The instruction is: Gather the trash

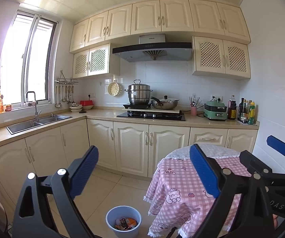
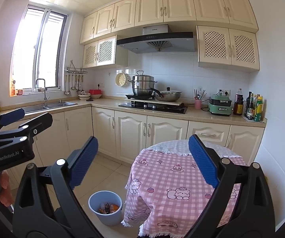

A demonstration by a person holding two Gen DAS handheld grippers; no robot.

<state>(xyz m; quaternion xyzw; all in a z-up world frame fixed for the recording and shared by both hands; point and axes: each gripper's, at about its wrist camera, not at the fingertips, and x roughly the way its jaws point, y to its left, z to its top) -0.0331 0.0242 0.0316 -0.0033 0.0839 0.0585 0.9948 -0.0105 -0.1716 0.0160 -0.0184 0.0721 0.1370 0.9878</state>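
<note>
A blue-grey trash bin (image 1: 123, 221) stands on the tiled floor beside a round table with a pink checked cloth (image 1: 184, 184). Several wrappers (image 1: 125, 223) lie inside the bin. The bin also shows in the right wrist view (image 2: 105, 207), with wrappers (image 2: 107, 208) in it. My left gripper (image 1: 144, 170) is open and empty, held high above the floor. My right gripper (image 2: 143, 160) is open and empty, also raised. The right gripper shows at the right edge of the left wrist view (image 1: 261, 158); the left gripper shows at the left edge of the right wrist view (image 2: 21, 121).
Cream base cabinets (image 1: 130, 142) run under an L-shaped counter with a sink (image 1: 39, 122), a hob with a pot (image 1: 139, 95) and pan (image 1: 165, 103), a green appliance (image 1: 215, 111) and bottles (image 1: 245, 111). A white wall stands right of the table.
</note>
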